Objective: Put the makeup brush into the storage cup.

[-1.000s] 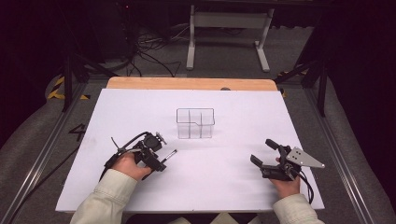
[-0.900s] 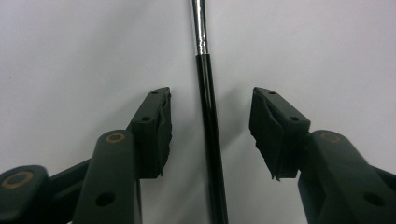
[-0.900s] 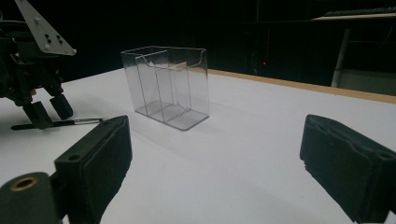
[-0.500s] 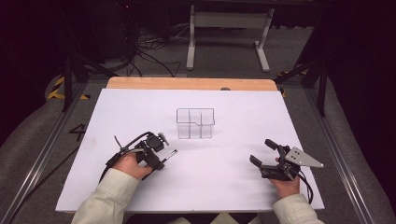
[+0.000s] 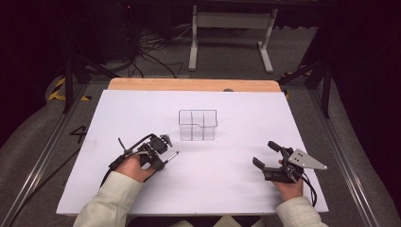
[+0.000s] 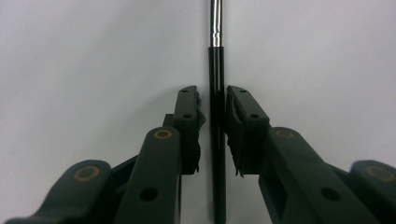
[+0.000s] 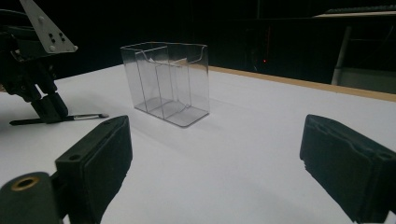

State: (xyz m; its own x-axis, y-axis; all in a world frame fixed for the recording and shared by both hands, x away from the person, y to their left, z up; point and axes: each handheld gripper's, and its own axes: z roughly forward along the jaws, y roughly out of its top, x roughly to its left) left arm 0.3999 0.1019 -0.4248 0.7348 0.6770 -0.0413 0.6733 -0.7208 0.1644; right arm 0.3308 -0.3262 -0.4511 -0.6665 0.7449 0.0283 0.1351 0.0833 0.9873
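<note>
Since a second ago, left gripper [image 6: 215, 123] jaws have been closing, now pinching the black pen [image 6: 216, 93] lying on the white table [image 5: 236, 189], near the clear organizer [image 5: 197, 125]. Right gripper [image 5: 265, 153] sits parked, jaws spread wide.

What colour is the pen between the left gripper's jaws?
Black pen with a silver end, clearest in the left gripper view.

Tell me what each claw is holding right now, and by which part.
The left claw has just been closing around a pen at its black barrel, below the silver section. The right claw stands open, holding nothing.
</note>
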